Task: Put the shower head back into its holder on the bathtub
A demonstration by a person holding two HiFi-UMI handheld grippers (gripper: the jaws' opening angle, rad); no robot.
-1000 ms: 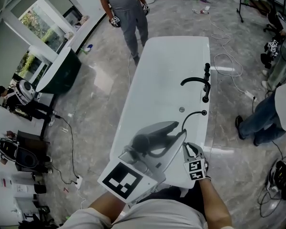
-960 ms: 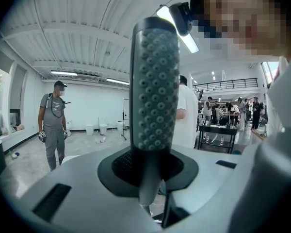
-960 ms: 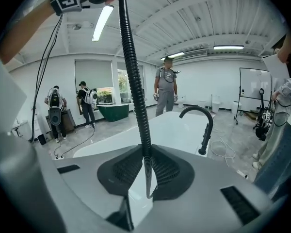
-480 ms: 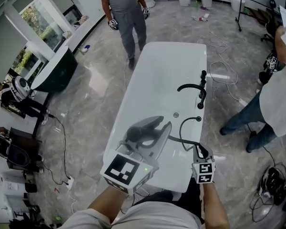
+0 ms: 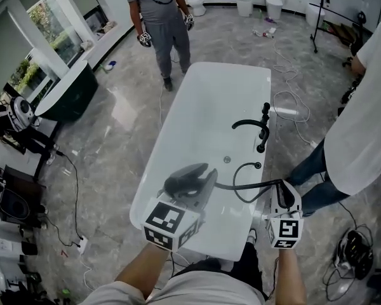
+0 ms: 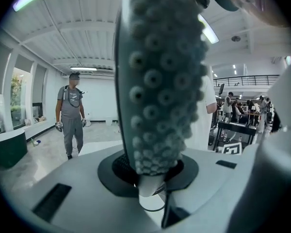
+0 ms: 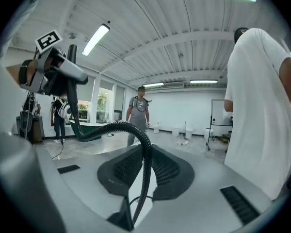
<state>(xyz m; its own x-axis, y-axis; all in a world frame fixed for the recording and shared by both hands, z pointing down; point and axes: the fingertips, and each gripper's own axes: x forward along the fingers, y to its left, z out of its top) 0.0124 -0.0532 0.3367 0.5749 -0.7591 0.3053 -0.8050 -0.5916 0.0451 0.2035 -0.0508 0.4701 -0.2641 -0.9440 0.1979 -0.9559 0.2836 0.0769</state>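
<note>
- Bathtub [image 5: 209,100]: a white tub filling the centre of the head view. Its rim on the right side of the frame carries the fittings.
- Left claw [image 5: 200,182]: lower centre of the head view, over the near end of the tub. Its jaws are clamped on the shower head [image 5: 181,183]. In the left gripper view the nozzle face stands upright between my pads, filling the middle of the frame.
- Right claw [image 5: 282,192]: lower right of the head view, just outside the tub's rim. Its jaws are closed on the black hose [image 7: 146,164], which rises between the pads and curves away to upper left in the right gripper view.
- Hose: it loops from the shower head across the tub's near right corner towards the rim.
- Faucet [image 5: 254,127]: a black arched spout, right of centre, untouched.
- Holder [image 5: 257,165]: I judge it to be the small black fitting on the rim just below the faucet. It stands empty and apart from the shower head.
- Progress: the head is lifted and the hose is gathered. Carrying it to the fitting, seating it and letting go remain.
</note>
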